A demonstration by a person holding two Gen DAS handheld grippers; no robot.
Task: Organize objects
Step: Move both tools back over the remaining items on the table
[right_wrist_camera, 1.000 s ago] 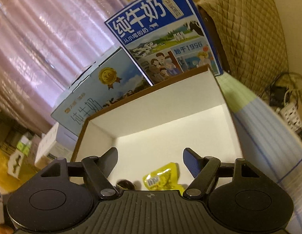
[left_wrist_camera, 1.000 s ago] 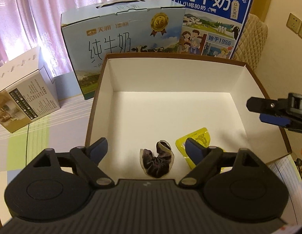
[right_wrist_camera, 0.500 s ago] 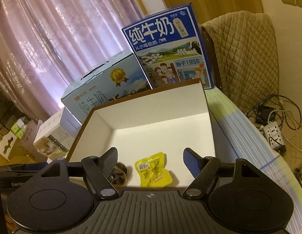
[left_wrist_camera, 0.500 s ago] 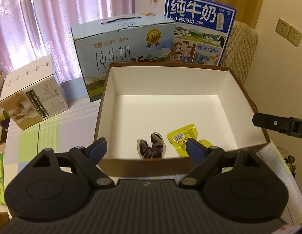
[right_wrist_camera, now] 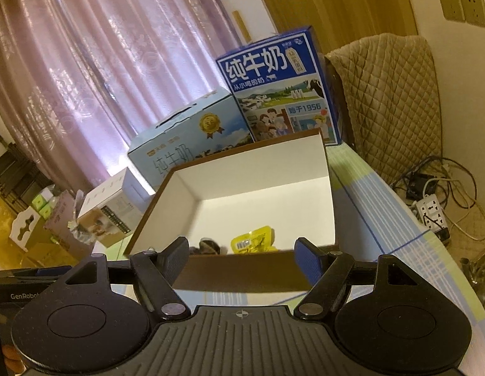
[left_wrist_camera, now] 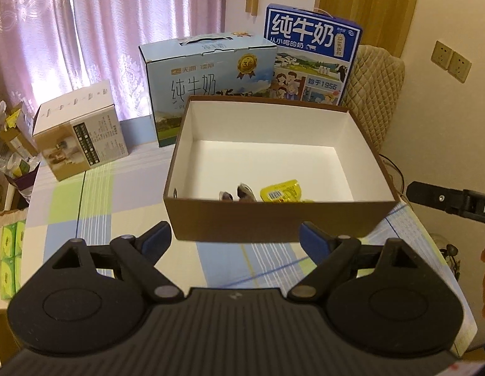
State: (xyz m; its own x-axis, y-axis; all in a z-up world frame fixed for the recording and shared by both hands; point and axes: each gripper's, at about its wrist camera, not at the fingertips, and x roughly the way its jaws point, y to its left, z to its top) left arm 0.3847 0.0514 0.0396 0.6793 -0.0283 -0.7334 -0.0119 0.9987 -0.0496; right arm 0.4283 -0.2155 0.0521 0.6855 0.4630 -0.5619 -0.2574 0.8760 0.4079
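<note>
Both grippers pulled back from box (left_wrist_camera: 283, 219); its near wall now fills mid-frame. Left gripper (left_wrist_camera: 234, 238) wide, empty; right gripper (right_wrist_camera: 242, 252) fairly wide, empty. Yellow packet (left_wrist_camera: 283, 191) and dark wrapper (left_wrist_camera: 244, 191) lie inside, bottom centre. I keep clear of rim, look for next item.

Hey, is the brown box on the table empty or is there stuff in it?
Not empty. The open brown box has a yellow packet and a dark wrapped item on its white floor near the front wall; the rest is bare.
</note>
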